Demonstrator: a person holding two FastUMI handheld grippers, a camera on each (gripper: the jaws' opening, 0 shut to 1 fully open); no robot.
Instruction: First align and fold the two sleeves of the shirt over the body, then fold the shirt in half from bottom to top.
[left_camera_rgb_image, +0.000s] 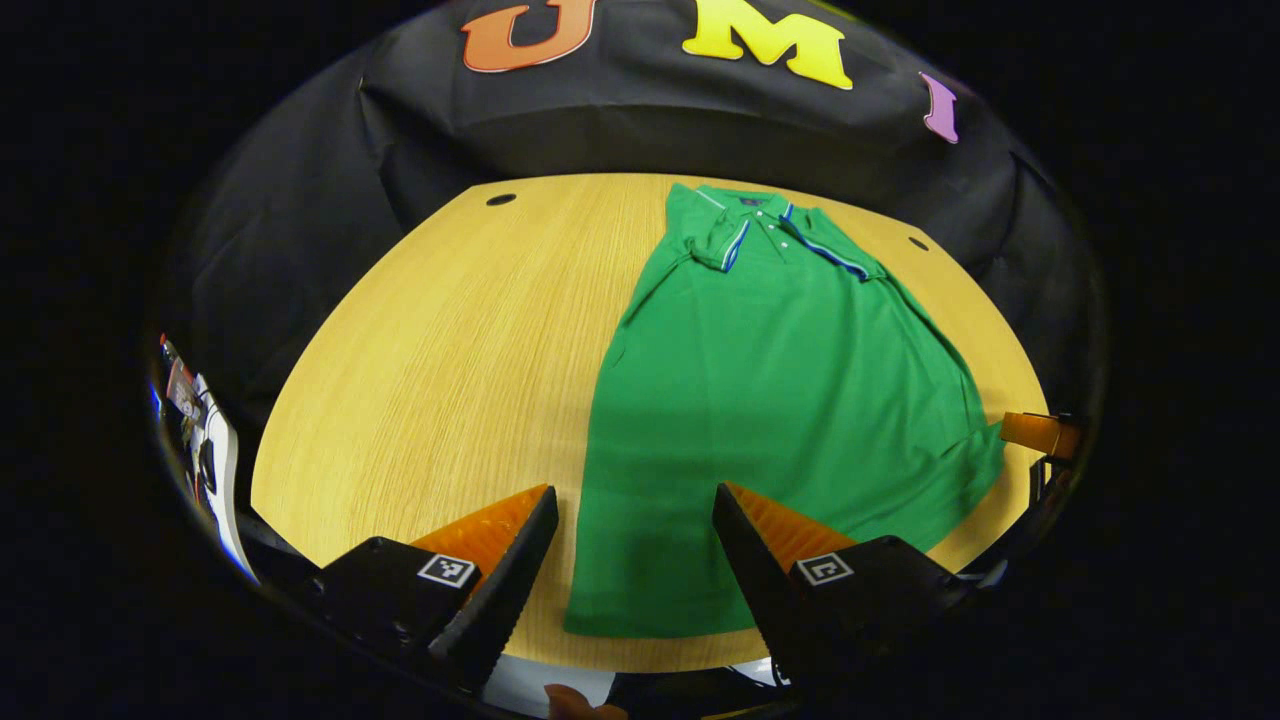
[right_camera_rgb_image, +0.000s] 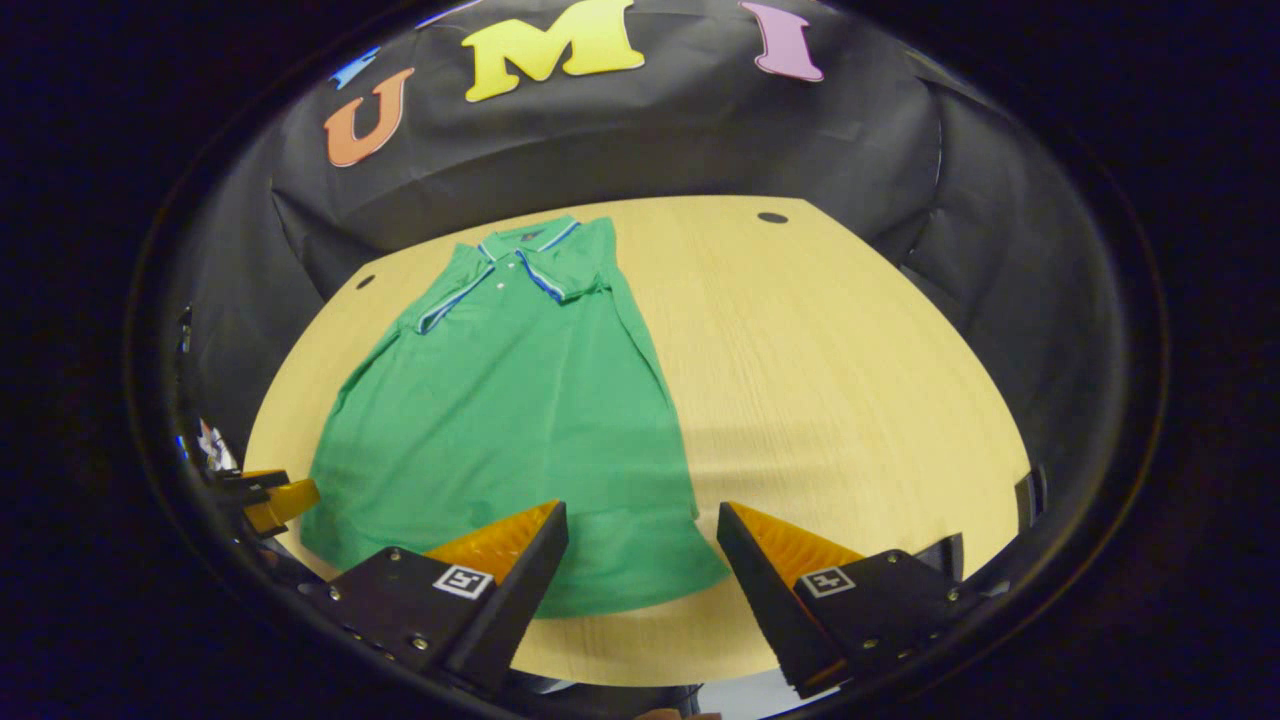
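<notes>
No brand or writing can be made out on the green polo shirt (left_camera_rgb_image: 790, 400); there is a small dark tag inside the collar (left_camera_rgb_image: 752, 203), too small to read, and each gripper carries little square black-and-white markers rather than words. The shirt lies flat on the wooden table (left_camera_rgb_image: 450, 370), its long axis running from the near edge straight away toward the black cloth wall, collar at the far end and hem at the near end. Both short sleeves, trimmed with blue and white stripes, are folded in over the chest just below the collar. In the left gripper view, the left gripper (left_camera_rgb_image: 635, 515) hangs just above the near hem with its fingers spread apart and nothing between them but the cloth below, near the shirt's left bottom corner. In the right gripper view, the right gripper (right_camera_rgb_image: 642, 530) is likewise spread wide, poised over the opposite bottom corner of the hem, gripping nothing. The table has small dark round holes (left_camera_rgb_image: 500, 199) near its far corners.
</notes>
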